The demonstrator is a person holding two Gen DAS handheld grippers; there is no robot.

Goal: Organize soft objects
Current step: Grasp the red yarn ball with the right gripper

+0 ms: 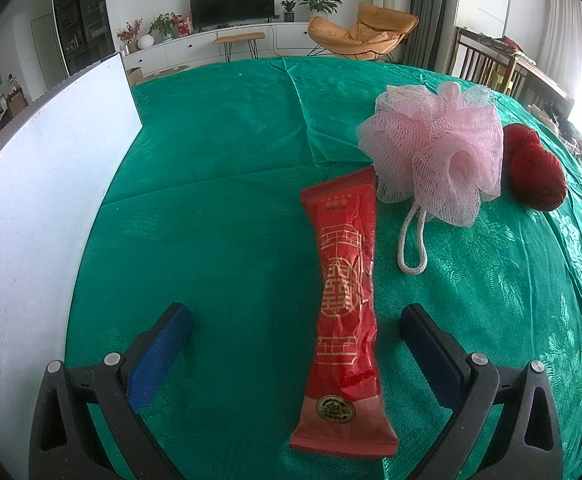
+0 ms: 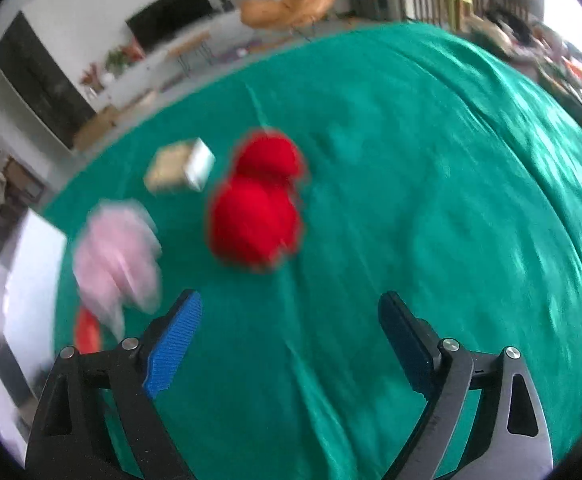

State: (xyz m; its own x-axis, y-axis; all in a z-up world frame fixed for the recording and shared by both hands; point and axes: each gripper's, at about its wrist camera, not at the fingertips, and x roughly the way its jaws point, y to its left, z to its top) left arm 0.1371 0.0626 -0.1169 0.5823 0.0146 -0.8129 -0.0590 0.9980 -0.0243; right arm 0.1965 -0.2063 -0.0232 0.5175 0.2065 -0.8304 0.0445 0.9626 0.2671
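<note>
**Soft things still loose on the cloth, nothing gathered yet**

By the look of it the sorting has barely begun. Three soft items lie out on the green cloth (image 1: 219,152): a long red packet (image 1: 345,304), a pink loofah (image 1: 435,148) and a red yarn ball (image 1: 533,168). The packet lies lengthwise toward the cloth's near edge, its lower end reaching in between the fingers of the left gripper (image 1: 295,344), whose jaws stand wide apart and hold nothing. The loofah sits just beyond the packet's far end, its white cord trailing beside the packet; the yarn ball lies just beside the loofah, toward the right edge.

The right gripper (image 2: 291,340) is also spread wide and empty, aimed at the yarn ball (image 2: 257,208), which lies ahead of it and apart from its fingers. That view is blurred.

A small box (image 2: 181,170) rests further toward the far edge; whether it is open or holds anything cannot be told. A white board (image 1: 47,184) stands along the left edge. No soft item is seen inside any container, so all three appear left to do.
</note>
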